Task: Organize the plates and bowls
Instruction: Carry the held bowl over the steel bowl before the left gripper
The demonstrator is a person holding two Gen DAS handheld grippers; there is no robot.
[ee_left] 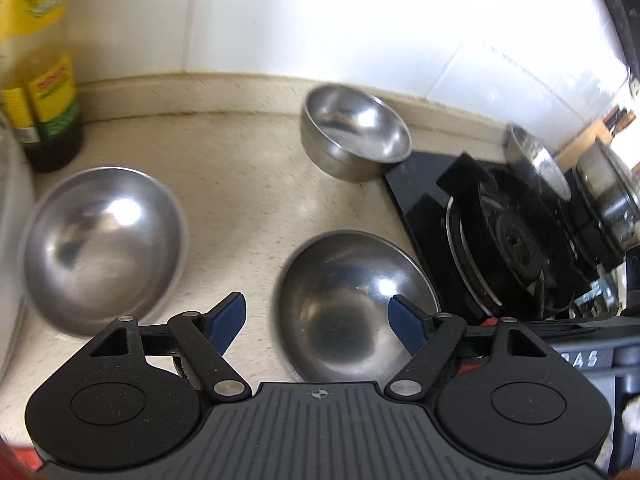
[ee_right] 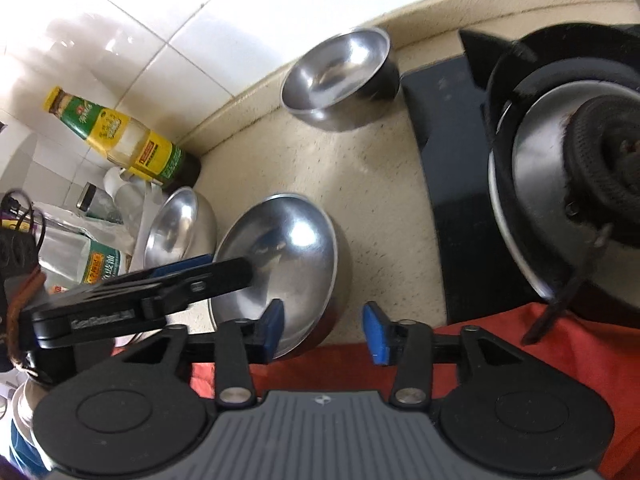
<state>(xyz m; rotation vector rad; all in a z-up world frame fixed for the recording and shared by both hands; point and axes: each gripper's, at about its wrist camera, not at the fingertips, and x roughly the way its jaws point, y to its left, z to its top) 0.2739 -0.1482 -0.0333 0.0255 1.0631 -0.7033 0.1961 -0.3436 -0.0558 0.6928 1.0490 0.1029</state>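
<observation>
Three steel bowls stand upright on the beige counter. The nearest bowl [ee_left: 356, 308] [ee_right: 280, 264] lies just under my left gripper [ee_left: 319, 322], whose blue pads stand wide apart; one is over the bowl's inside, the other over bare counter. A wider bowl [ee_left: 104, 248] [ee_right: 176, 228] sits to its left. A small deep bowl [ee_left: 356, 136] [ee_right: 336, 76] rests near the wall by the hob corner. My right gripper [ee_right: 325, 330] is open at the nearest bowl's front rim, gripping nothing. In the right wrist view the left gripper [ee_right: 208, 272] reaches in over that bowl.
A black glass hob [ee_left: 420, 200] [ee_right: 448, 200] with a burner takes up the right side, with a steel lid [ee_left: 536, 160] and a pot [ee_left: 608, 184] beyond. Oil bottles [ee_left: 52, 120] [ee_right: 120, 136] stand at the left by the tiled wall. Red fabric [ee_right: 520, 360] shows in front.
</observation>
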